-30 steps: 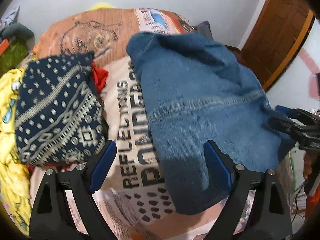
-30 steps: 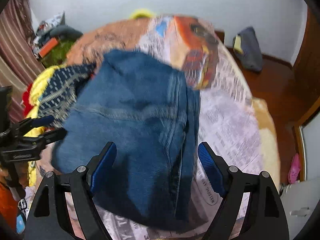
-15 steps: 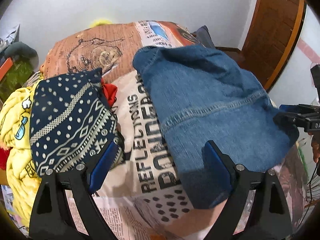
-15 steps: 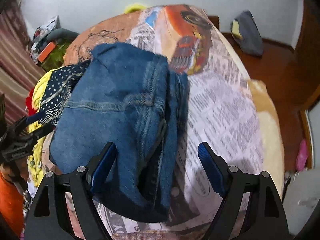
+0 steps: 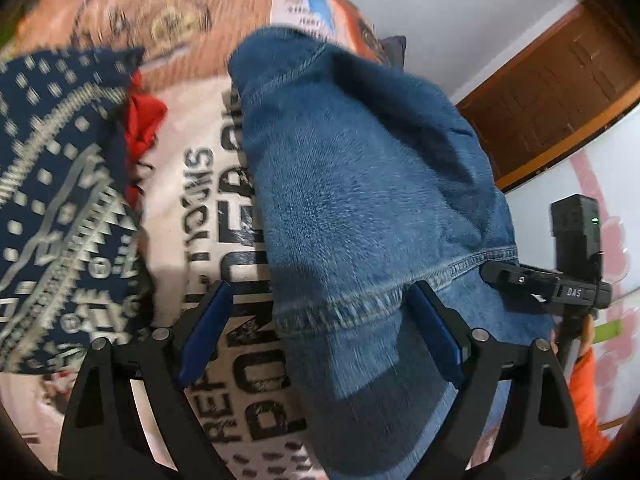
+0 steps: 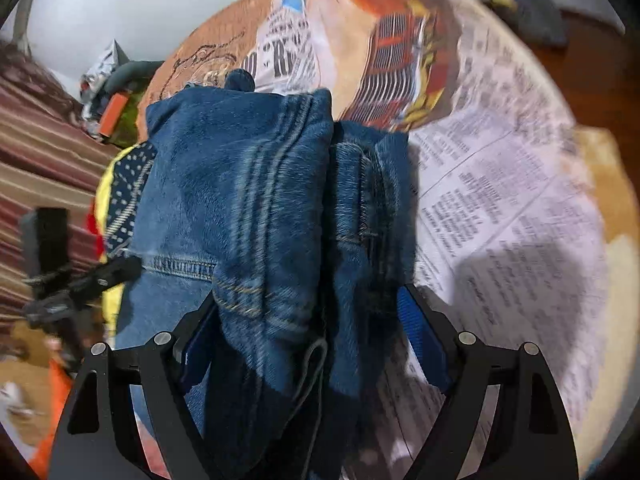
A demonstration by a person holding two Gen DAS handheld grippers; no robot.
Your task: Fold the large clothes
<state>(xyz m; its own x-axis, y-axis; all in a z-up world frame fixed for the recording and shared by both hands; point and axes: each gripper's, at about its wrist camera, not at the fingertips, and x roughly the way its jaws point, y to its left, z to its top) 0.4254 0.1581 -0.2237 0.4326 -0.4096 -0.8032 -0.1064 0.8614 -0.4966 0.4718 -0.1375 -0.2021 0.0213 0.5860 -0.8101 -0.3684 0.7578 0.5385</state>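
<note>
A folded pair of blue jeans [image 5: 360,184] lies on the printed bedspread [image 5: 208,168]. My left gripper [image 5: 320,320] is open, its fingers astride the jeans' left near edge. In the right wrist view the jeans [image 6: 260,200] fill the middle, and my right gripper [image 6: 304,332] is open with the folded denim between its fingers. The right gripper also shows at the right of the left wrist view [image 5: 520,280], at the jeans' side. The left gripper shows at the left of the right wrist view [image 6: 100,276].
A folded navy patterned garment [image 5: 56,200] with a red cloth [image 5: 144,120] beside it lies left of the jeans. Yellow clothing [image 6: 104,200] is piled further left. A wooden door [image 5: 560,88] stands at the right. The newspaper-print bedspread [image 6: 500,200] extends right of the jeans.
Both grippers have moved in closer and lower onto the jeans. The denim now sits between the right gripper's fingers. The jeans look more bunched at their near edge.
</note>
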